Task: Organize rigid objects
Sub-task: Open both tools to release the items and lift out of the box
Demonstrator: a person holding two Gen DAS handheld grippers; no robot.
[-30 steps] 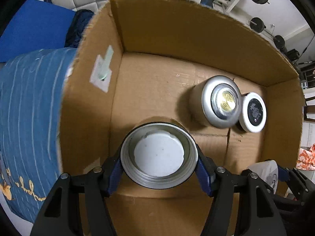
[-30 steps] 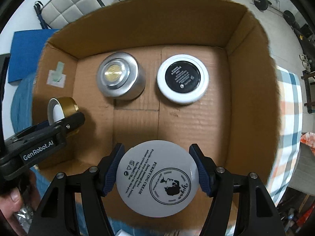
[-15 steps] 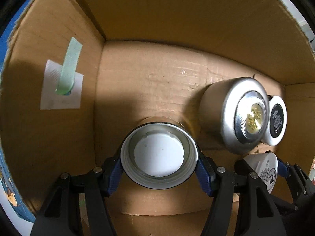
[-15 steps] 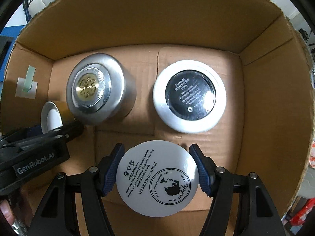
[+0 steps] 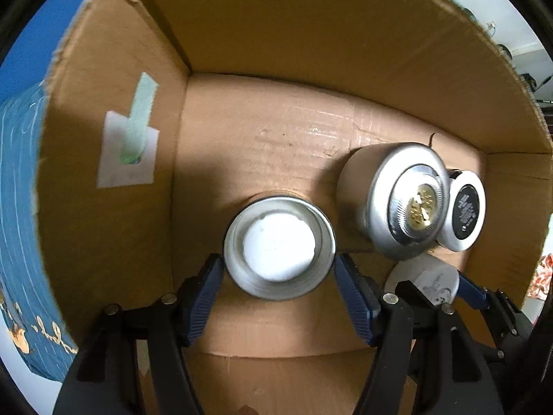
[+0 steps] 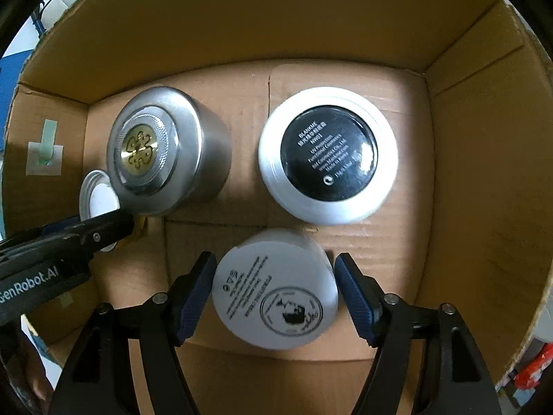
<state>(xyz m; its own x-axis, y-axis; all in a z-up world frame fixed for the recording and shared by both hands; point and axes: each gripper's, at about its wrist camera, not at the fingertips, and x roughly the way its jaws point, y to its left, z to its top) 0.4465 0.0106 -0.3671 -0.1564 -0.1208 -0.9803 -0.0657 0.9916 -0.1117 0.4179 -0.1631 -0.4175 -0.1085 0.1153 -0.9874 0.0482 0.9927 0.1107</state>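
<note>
While both sets of jaws are opening inside the cardboard box (image 6: 484,173), the left gripper (image 5: 278,297) frees the open tin (image 5: 279,248) and the right gripper (image 6: 274,294) the white jar (image 6: 276,290); lift straight up, clear of the silver tin (image 6: 162,159).

your left gripper (image 5: 278,295): matte black arms, silver pivot screws, ribbed blue pads (image 5: 204,299) on the inner faces. your right gripper (image 6: 274,294): same build, black arms, silver screws, blue ribbed pads (image 6: 354,297). in the right wrist view, the left gripper's black side carries white "genrobot.ai" lettering.
</note>
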